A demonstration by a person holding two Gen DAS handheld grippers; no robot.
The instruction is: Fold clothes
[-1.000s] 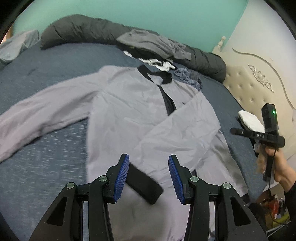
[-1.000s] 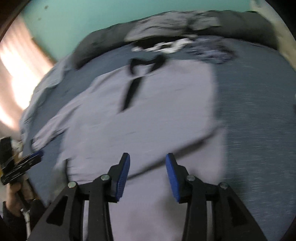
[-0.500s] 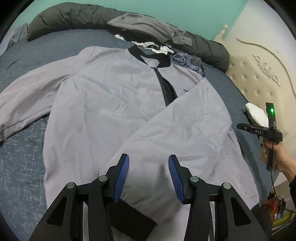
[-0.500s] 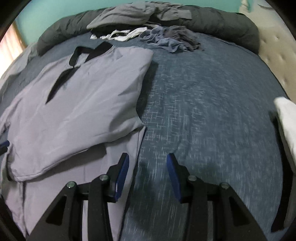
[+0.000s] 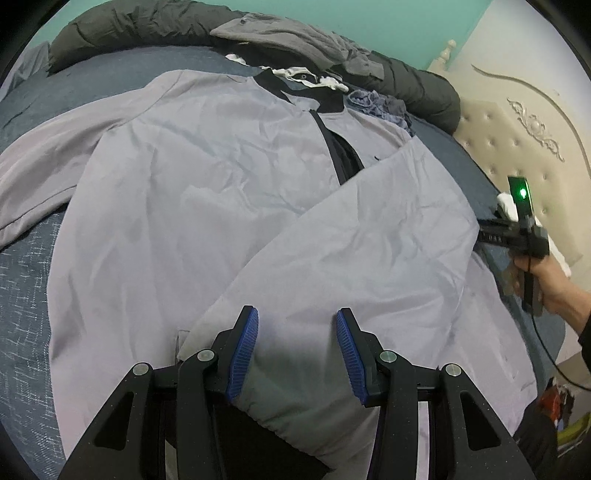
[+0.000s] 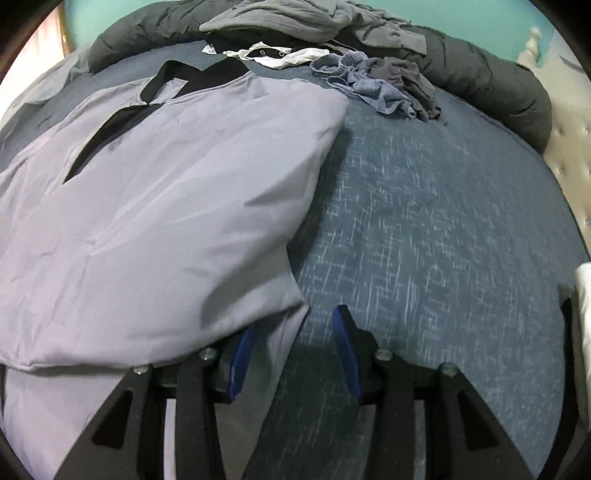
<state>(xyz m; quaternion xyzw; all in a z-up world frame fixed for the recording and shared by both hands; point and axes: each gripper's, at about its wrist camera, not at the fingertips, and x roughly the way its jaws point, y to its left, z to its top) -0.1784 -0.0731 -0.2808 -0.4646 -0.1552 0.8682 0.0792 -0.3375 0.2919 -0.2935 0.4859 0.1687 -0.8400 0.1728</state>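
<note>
Teal wall up top, a cream tufted headboard (image 5: 524,122) off to the side, and a bed with a dark blue sheet (image 6: 443,221) filling both views. Spread across that sheet lies the grey jacket (image 5: 192,192), front up, black collar (image 5: 321,99) pointing toward the far end of the bed. 1 sleeve (image 5: 362,251) is folded diagonally across the chest, its black cuff tucked low beneath the left tongs (image 5: 297,332). The other sleeve (image 5: 33,184) stretches out flat toward the bed's edge.

Left tongs hover right over that folded sleeve, blue pads spread wide apart, nothing clamped between them. Over in the right wrist view, the right tongs (image 6: 291,332) sit low at the jacket's side edge, also parted: the left pad is partly hidden under a fold of grey fabric, the other pad stands over bare sheet. Whether cloth lies between them enough to count as held, I cannot tell; the gap is plainly wide.

From the left wrist camera, a hand (image 5: 535,273) grips the right tool's handle near the headboard, a green light glowing on top.

Along the far end runs a dark rolled duvet (image 6: 480,77), with a grey garment (image 6: 295,18) draped on it, a white-and-black item (image 6: 273,55) and a crumpled blue-grey bundle (image 6: 376,85) just beside the jacket's shoulder.
</note>
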